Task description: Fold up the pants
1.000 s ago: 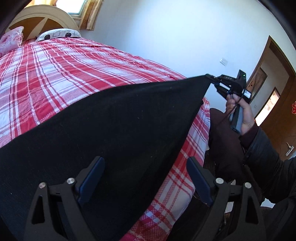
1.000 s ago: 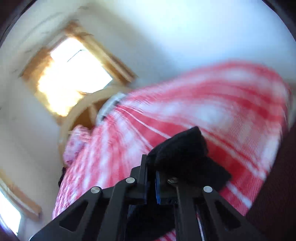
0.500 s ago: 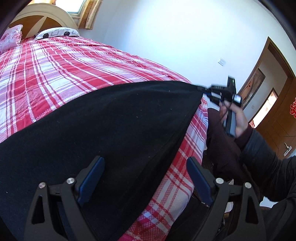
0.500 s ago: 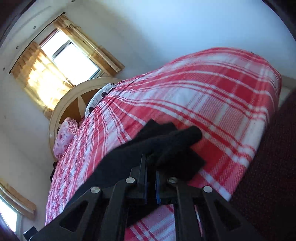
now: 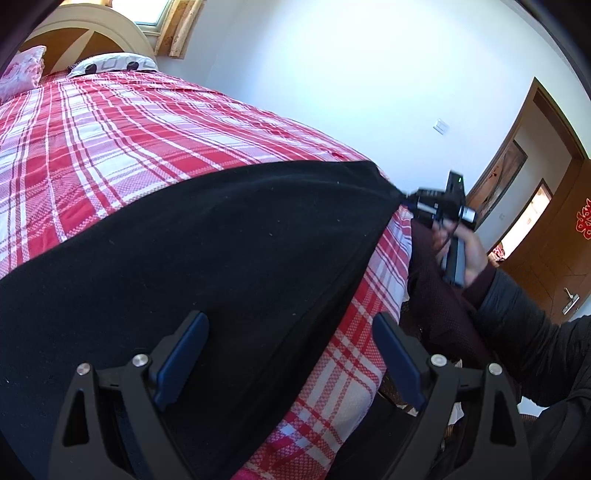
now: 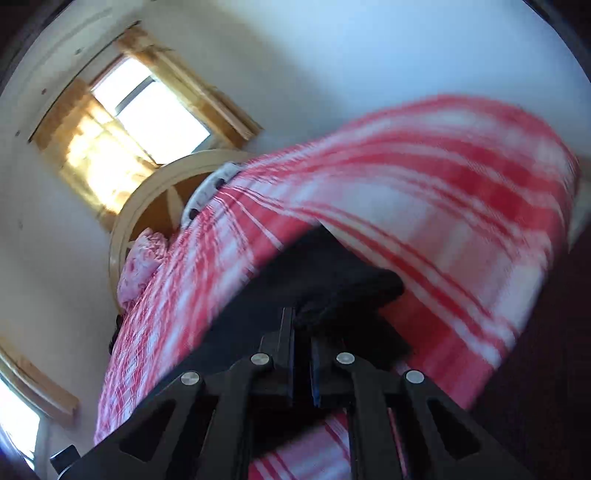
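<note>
A bedroom with white walls fills both views: a bed under a red-and-white plaid bedspread (image 5: 155, 147), a curved wooden headboard (image 5: 74, 33) at the upper left of the left wrist view, and a wooden door frame (image 5: 546, 155) at the right edge.

The black pants (image 5: 192, 266) lie spread across the near end of the bed, covering the lower left and centre of the left wrist view. Their near edge runs under the frame bottom and is cut off, so the full shape cannot be seen.

The left gripper (image 5: 291, 358) sits at the bottom centre, its blue-padded fingers (image 5: 181, 354) spread wide apart above the fabric, gripping nothing.

The right gripper (image 5: 408, 197) appears at the right middle of that view, held by the right hand (image 5: 469, 254), pinching the far corner of the pants. In its own blurred view the right gripper (image 6: 302, 332) has its fingers pressed together on a bunched fold of the pants (image 6: 343, 291); how much cloth is caught is hard to make out. The window (image 6: 147, 122) at the upper left is overexposed.

Compared with half a second ago, the right gripper has dropped lower and farther right in the left wrist view, the pants corner following it toward the bed edge, and the right wrist view has gone from sharp to blurred. The left gripper has stayed spread.
</note>
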Tool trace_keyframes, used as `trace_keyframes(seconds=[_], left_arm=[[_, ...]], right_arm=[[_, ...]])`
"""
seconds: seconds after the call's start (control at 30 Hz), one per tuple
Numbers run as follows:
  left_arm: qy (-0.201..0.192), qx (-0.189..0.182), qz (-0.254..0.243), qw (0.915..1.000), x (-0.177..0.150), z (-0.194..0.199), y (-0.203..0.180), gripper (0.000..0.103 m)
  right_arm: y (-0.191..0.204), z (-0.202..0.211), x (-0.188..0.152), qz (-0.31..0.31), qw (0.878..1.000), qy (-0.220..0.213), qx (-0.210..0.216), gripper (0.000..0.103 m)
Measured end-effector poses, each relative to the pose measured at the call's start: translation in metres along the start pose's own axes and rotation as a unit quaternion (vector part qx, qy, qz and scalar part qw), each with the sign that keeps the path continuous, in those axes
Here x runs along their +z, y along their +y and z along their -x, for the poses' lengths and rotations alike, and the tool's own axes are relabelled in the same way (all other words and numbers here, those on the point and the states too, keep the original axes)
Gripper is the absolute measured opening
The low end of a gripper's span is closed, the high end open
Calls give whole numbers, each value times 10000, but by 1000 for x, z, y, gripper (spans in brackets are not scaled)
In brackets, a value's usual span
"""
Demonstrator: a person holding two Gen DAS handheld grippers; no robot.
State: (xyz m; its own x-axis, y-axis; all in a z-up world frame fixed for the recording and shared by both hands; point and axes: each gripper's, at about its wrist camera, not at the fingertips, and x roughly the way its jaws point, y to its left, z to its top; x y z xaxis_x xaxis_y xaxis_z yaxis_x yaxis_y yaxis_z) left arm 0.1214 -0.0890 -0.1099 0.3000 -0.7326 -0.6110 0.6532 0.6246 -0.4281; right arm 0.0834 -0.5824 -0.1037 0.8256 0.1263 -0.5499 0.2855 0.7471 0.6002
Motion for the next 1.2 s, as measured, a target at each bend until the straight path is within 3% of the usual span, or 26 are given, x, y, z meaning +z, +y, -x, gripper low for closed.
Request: trace_keyframes(seconds=[0.17, 0.23, 0.3, 0.37, 0.5, 0.53, 0.6, 0.7, 0.8, 0.9, 1.0, 1.07, 1.13, 1.2], left_arm=[[0, -21, 41, 10000, 2, 0, 0, 93], [-42, -36, 71, 10000, 1, 4, -1, 93], [-102, -40, 64, 9999, 0, 11, -2, 93], [-175, -41, 81, 9998, -2, 21, 0, 93], [-170, 3, 59, 9998, -7, 30, 3, 93], [-151, 80, 12, 9999, -8, 31, 2, 93], [-180, 186, -75, 9996, -11, 32, 0, 93], [-218, 386, -115, 9989, -13, 34, -2, 93], [-295, 565, -178, 9978, -17, 40, -4, 93], [-332, 724, -267, 9965, -23, 47, -5, 93], [-350, 732, -133, 9966, -28, 53, 2, 93], [-350, 764, -52, 9964, -29, 54, 7, 93], [-375, 777, -13, 9963, -29, 55, 8, 93], [-430, 741, 23, 9963, -27, 57, 9, 93]], right_arm=[[-5, 3, -12, 64, 9994, 246, -225, 10], [0, 1, -11, 207, 9971, 380, -632, 25], [0, 5, -9, 143, 9962, 439, -739, 42], [1, 20, -12, 237, 9906, 364, -1300, 59], [23, 63, -26, 519, 9833, -163, -1736, 62], [38, 71, -32, 728, 9832, -301, -1644, 62], [85, 70, -51, 1336, 9856, -205, -1021, 62], [164, 49, -102, 2687, 9621, 444, -117, 61], [227, 26, -172, 3972, 9091, 1060, 672, 61], [254, 14, -222, 4802, 8619, 1383, 865, 61], [261, 4, -250, 5263, 8321, 1531, 849, 61], [261, 0, -260, 5462, 8195, 1563, 757, 61], [261, -2, -263, 5538, 8137, 1588, 769, 53], [264, -9, -264, 5615, 8088, 1582, 739, 19]])
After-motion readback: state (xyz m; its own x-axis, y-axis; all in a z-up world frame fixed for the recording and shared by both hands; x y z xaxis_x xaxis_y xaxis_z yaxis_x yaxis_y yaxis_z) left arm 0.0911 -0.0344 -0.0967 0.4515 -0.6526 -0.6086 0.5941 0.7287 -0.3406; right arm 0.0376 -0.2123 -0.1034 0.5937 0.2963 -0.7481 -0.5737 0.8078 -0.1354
